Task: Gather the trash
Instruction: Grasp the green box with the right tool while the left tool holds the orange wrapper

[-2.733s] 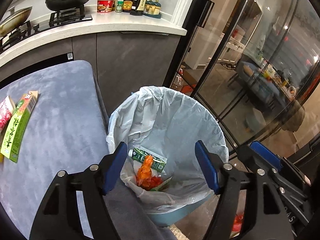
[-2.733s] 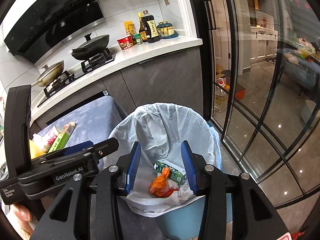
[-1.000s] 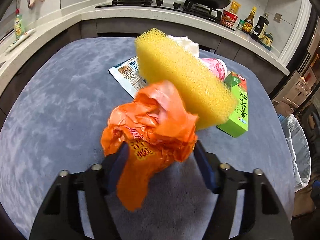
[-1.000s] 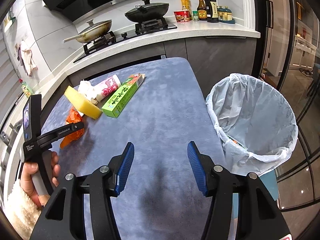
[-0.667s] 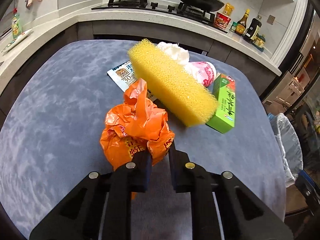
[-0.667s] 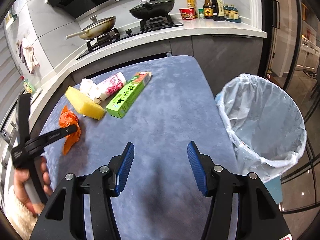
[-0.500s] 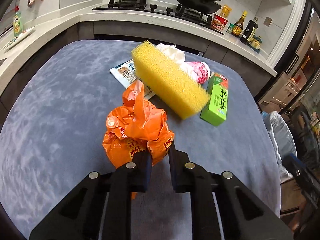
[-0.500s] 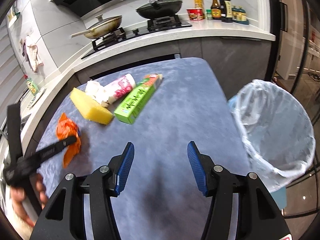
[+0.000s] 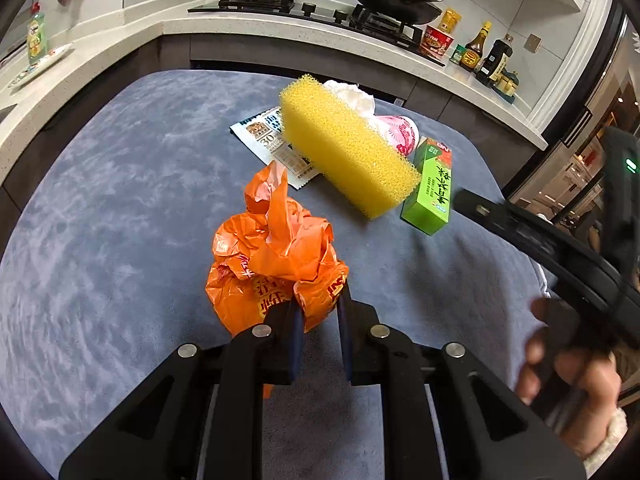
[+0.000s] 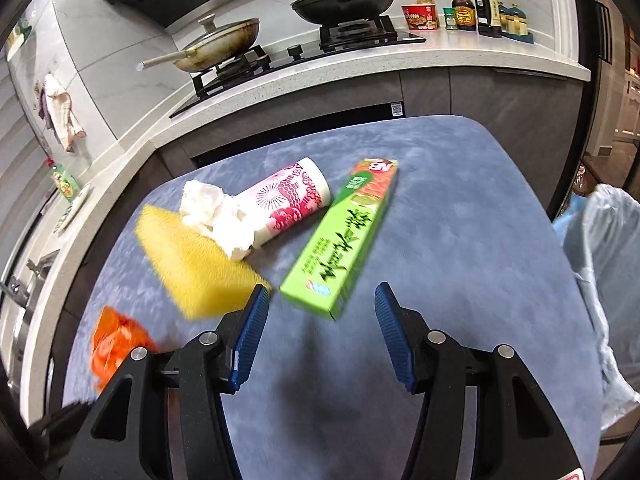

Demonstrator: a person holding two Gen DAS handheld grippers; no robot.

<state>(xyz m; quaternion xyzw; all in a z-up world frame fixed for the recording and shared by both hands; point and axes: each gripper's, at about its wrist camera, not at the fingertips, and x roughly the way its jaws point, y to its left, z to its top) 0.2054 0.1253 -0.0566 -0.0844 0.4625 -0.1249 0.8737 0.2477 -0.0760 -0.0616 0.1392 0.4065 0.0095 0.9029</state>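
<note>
My left gripper [image 9: 319, 309] is shut on a crumpled orange plastic bag [image 9: 276, 256], which also shows in the right wrist view [image 10: 114, 340]. My right gripper [image 10: 320, 308] is open and empty, just short of a green carton [image 10: 344, 240], seen also in the left wrist view [image 9: 432, 188]. A yellow sponge [image 9: 344, 148] [image 10: 192, 260], a pink paper cup [image 10: 288, 200] with white tissue [image 10: 216, 216], and a printed wrapper [image 9: 272, 144] lie on the blue-grey table [image 9: 100, 208].
The white-lined trash bin [image 10: 608, 264] stands off the table's right edge. The kitchen counter [image 10: 360, 60] with pans and bottles runs behind the table. The right gripper's body and the hand holding it [image 9: 568, 364] show at the right of the left wrist view.
My left gripper closed on the orange bag and holds it. My right gripper left the bin and swung left toward the green carton.
</note>
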